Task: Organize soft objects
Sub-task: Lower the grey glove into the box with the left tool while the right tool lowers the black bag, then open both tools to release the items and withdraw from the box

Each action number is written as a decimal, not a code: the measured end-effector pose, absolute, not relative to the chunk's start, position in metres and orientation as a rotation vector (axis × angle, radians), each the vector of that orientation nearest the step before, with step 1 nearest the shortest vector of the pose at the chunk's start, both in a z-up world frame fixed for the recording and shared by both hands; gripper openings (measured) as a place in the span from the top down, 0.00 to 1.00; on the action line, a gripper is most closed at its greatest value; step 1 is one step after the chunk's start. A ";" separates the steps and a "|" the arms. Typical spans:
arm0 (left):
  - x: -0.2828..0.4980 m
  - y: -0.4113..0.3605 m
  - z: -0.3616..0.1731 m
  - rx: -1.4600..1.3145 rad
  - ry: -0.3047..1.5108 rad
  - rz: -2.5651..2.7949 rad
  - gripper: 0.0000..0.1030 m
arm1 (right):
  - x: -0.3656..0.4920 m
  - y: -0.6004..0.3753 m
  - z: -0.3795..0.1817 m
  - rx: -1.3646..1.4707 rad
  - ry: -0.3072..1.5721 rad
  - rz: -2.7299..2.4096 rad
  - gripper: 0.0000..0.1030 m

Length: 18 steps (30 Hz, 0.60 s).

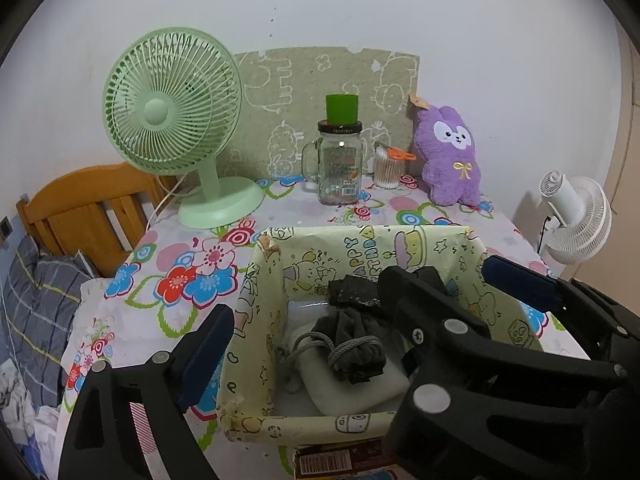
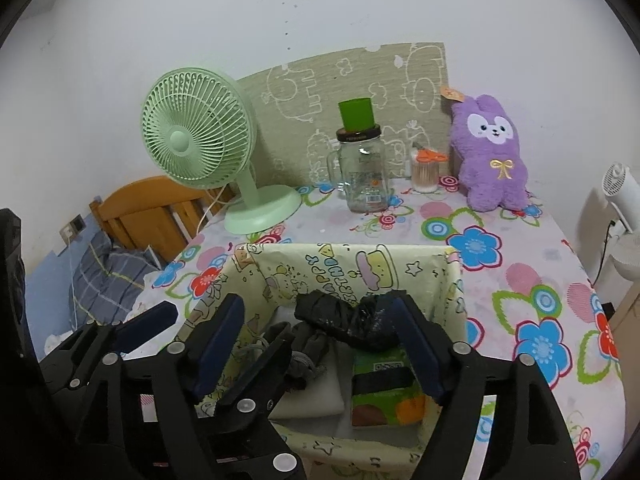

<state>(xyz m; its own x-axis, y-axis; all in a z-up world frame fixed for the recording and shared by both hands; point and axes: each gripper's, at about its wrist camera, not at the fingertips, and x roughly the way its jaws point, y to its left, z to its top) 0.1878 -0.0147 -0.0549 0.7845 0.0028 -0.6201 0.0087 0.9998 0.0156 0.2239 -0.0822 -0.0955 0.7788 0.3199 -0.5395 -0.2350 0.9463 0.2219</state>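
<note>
- Right gripper point(image 2: 320, 344) I have spread wide over the paper-lined box point(image 2: 452, 280), holding nothing.
- Black crumpled bundle point(image 2: 340, 320) lies inside the box, just beyond my fingertips point(image 2: 416, 344).
- Left gripper point(image 1: 360, 312), also open and empty, hangs above the same box.

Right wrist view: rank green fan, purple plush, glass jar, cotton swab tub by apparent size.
1. green fan
2. purple plush
3. glass jar
4. cotton swab tub

The fan stands slightly nearer the camera, but its lead looks too large for that to matter.

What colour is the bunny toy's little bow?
Gold, on the purple bunny toy; the bow shows best in the right wrist view.
</note>
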 end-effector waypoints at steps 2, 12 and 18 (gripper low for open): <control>0.185 -0.017 -0.052 0.024 0.658 -0.006 0.10 | 0.220 -0.085 -0.093 0.145 0.602 0.289 0.17; 0.165 -0.025 -0.039 0.024 0.625 -0.030 0.10 | 0.194 -0.093 -0.078 0.128 0.578 0.233 0.14; 0.152 -0.029 -0.032 0.030 0.606 -0.038 0.10 | 0.178 -0.097 -0.071 0.134 0.562 0.206 0.14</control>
